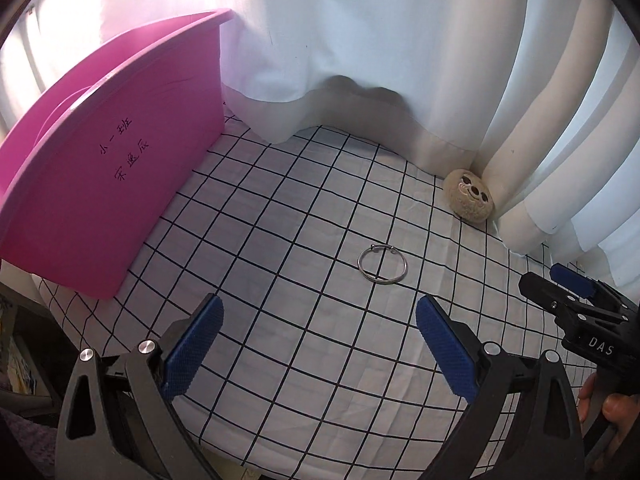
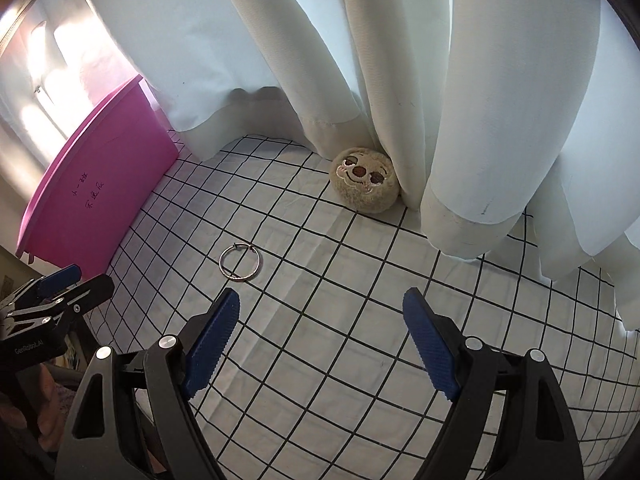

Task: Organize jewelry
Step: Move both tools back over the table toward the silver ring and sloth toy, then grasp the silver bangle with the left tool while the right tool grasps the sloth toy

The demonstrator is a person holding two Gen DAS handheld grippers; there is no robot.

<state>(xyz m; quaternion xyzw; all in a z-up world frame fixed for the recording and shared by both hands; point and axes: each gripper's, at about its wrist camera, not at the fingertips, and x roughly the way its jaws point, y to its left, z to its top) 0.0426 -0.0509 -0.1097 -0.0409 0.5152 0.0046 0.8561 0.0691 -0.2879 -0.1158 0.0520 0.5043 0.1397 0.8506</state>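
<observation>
both grippers spread, empty | left gripper (image 1: 320, 344) | right gripper (image 2: 320, 340) | plush (image 2: 365, 185) half behind curtain (image 2: 500, 100)

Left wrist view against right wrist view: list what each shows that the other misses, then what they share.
Only the left wrist view shows the left tongs head-on, open, and part of the pink plastic bin's interior. Only the right wrist view shows the right tongs head-on, open. Both show the thin silver metal bangle lying flat on the black-grid white cloth, the round beige plush sloth face and the white curtain.
</observation>
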